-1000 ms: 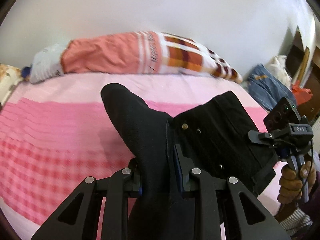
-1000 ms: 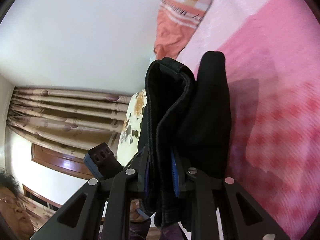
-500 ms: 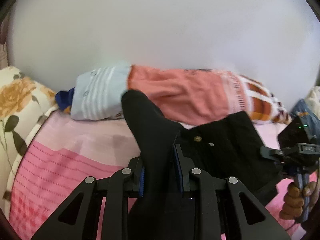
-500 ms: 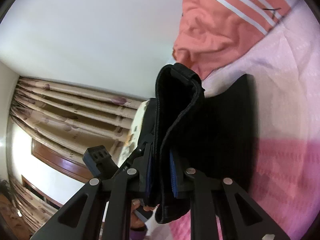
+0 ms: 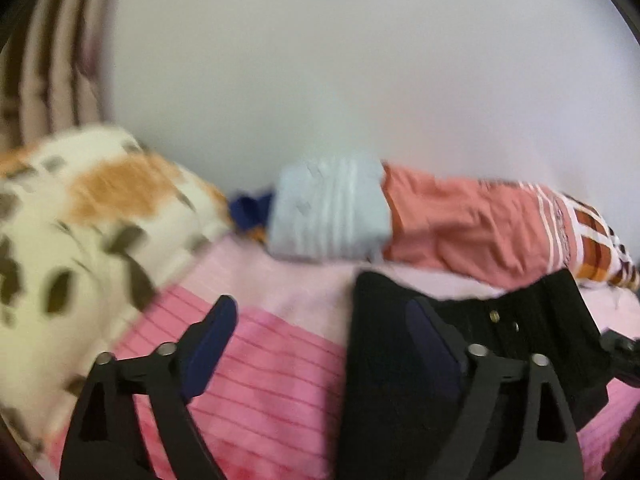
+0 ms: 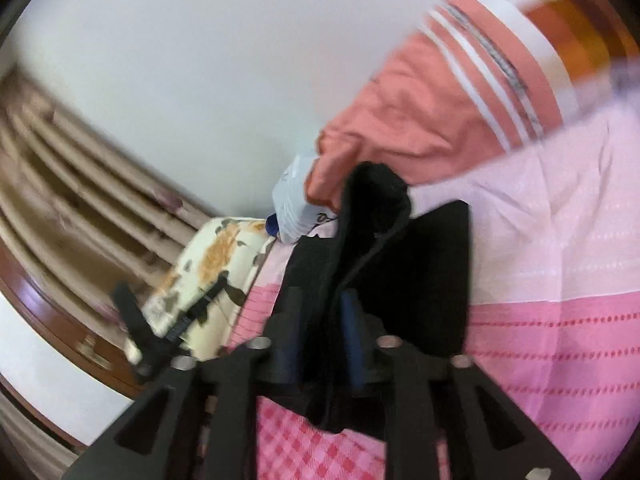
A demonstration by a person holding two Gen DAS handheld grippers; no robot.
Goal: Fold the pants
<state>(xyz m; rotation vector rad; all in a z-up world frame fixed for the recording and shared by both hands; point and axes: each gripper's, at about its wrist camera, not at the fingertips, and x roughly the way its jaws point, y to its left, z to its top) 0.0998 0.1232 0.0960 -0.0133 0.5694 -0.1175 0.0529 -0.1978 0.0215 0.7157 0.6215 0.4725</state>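
We work over a bed covered by a pink bedspread [image 5: 280,364], pale at the far end and turning to deeper pink stripes and checks nearer us. Behind it rises a plain white wall [image 5: 360,60], and pleated beige curtains [image 6: 80,184] hang at one side above dark wooden trim. A cream pillow with orange flowers and dark leaves [image 5: 92,232] sits at the head of the bed, and beside it along the wall lie a folded pale blue cloth [image 5: 328,208] and a salmon cloth with white stripes [image 5: 468,228]. The black pants [image 5: 400,368] lie bunched on the bedspread just in front of those cloths. Our left gripper [image 5: 320,344] has just been opening and now stands spread wide; nothing sits in the gap, and the pants lie behind its right-hand finger [image 5: 432,344]. Our right gripper [image 6: 320,332] has also just been opening, with a thick fold of the pants standing up between its blue pads [image 6: 352,332]; the picture is smeared, so we cannot tell whether the pads press the cloth or have let it go.
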